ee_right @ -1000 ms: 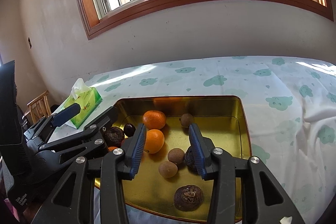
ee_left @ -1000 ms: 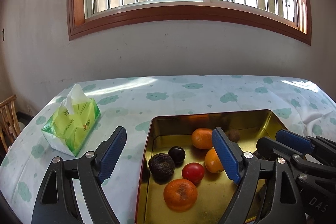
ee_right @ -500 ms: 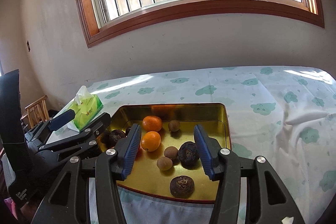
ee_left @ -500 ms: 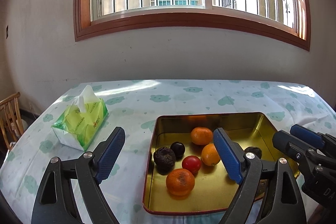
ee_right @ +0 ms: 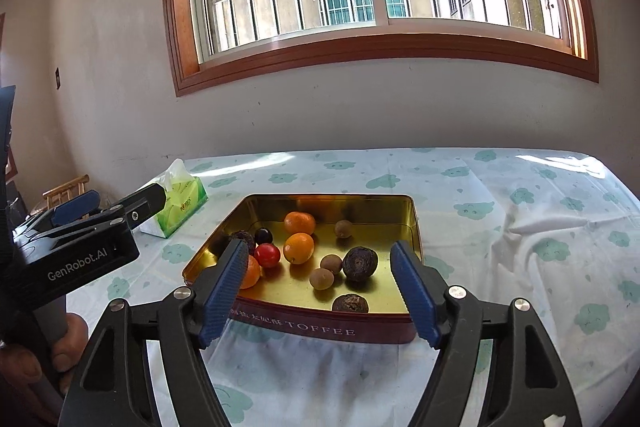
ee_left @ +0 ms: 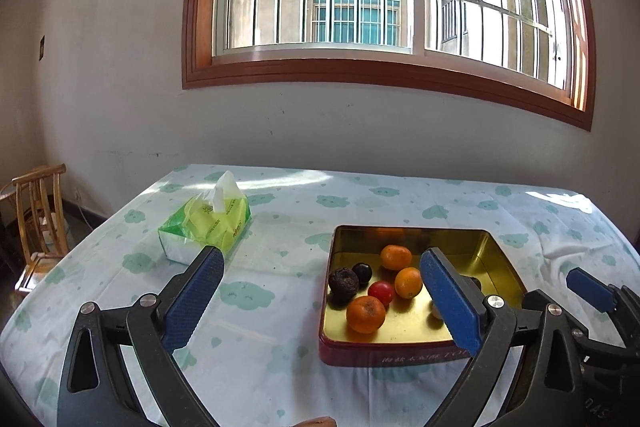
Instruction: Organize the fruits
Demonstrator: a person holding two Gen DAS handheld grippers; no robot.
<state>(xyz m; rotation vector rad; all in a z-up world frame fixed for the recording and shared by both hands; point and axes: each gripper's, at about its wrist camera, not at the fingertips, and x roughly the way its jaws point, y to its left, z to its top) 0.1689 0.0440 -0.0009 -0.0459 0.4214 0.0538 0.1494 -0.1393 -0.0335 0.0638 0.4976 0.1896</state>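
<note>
A gold tin (ee_right: 414, 223) with a red outer wall (ee_left: 380, 355) sits on the cloud-print tablecloth. In it lie three oranges (ee_right: 298, 247), a red tomato (ee_right: 267, 255), a dark plum (ee_right: 263, 235), wrinkled dark fruits (ee_right: 360, 263) and small brown longans (ee_right: 321, 279). My left gripper (ee_left: 320, 253) hangs before the tin's left front corner. Its jaws are opening wide, with nothing between them. In front of the tin's near wall, my right gripper (ee_right: 320, 246) is also opening and holds nothing. Its left finger hides part of one orange.
A green tissue pack (ee_left: 206, 223) lies left of the tin. A wooden chair (ee_left: 38, 215) stands off the table's left end. The cloth bunches into folds at the right (ee_right: 532, 227). A hand (ee_right: 60, 347) grips the left gripper's handle. A wall with a window runs behind the table.
Both grippers have drawn back and up from over the tin toward the table's near edge. Both jaws have widened, the right one most. The fruits have stayed in the tin.
</note>
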